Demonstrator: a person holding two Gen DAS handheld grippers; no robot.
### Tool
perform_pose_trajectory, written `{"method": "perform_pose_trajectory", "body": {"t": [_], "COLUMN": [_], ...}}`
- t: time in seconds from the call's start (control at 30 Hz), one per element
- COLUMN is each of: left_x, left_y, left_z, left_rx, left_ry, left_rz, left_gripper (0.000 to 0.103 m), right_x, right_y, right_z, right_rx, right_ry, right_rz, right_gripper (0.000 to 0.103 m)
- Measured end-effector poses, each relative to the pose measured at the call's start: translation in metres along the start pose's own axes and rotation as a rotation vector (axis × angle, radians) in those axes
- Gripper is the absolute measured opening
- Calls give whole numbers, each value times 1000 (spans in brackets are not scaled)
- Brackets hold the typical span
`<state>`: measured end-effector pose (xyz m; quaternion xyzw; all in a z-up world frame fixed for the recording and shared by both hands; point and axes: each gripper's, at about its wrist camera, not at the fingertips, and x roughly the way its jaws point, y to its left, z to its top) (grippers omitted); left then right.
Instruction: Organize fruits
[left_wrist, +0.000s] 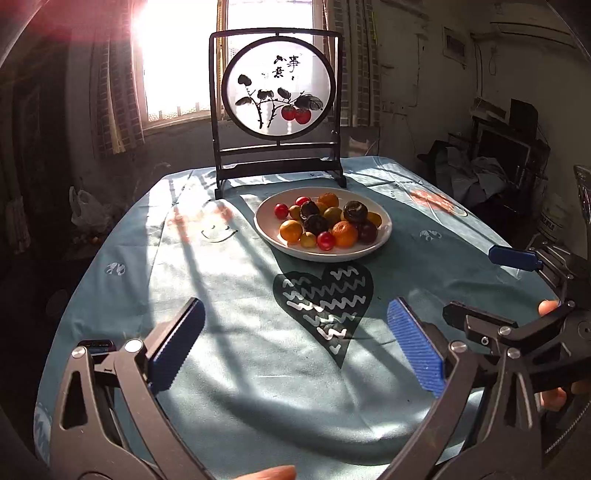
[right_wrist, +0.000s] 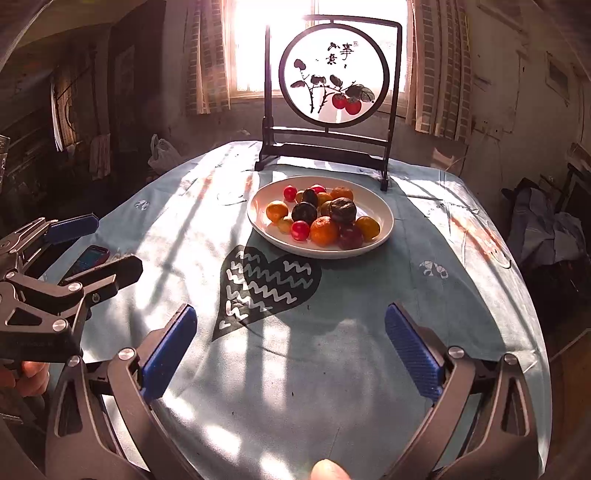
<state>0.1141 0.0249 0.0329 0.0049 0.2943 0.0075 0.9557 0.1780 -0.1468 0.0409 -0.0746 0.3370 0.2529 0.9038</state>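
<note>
cloth (left_wrist: 258, 369) before plate (left_wrist: 280, 243): open | screen (left_wrist: 277, 170) blocks behind

Blue tablecloth (left_wrist: 229, 387) with black heart print (left_wrist: 325, 299); framed persimmon screen (left_wrist: 277, 107) behind; phone (right_wrist: 90, 258) left.

The left wrist view was taken from low above the near edge of the table (left_wrist: 229, 369), looking forward between its own spread fingers (left_wrist: 177, 347) toward the plate of fruits (left_wrist: 322, 225), the standing screen (left_wrist: 277, 107) and the sunlit window (left_wrist: 177, 55) behind. The right wrist view was taken from a like height and nearness, just to the right, facing the same way, with the plate of fruits (right_wrist: 320, 218) slightly nearer. Plate, screen (right_wrist: 332, 92), heart print (right_wrist: 266, 288) and window (right_wrist: 255, 44) were shared, and each view caught the other gripper at its inner edge.
</note>
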Motion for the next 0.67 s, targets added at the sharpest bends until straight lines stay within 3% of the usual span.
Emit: {"method": "perform_pose_trajectory", "body": {"t": [0.67], "left_x": [1], "left_y": [0], "left_z": [-5], "left_rx": [-23], "left_ry": [6], "left_rz": [35], "left_gripper": [101], "right_x": [-6], "right_y": [-12], "right_z": [-15], "right_rx": [62], "right_ry": [-2], "right_rz": [18], "right_gripper": [102]}}
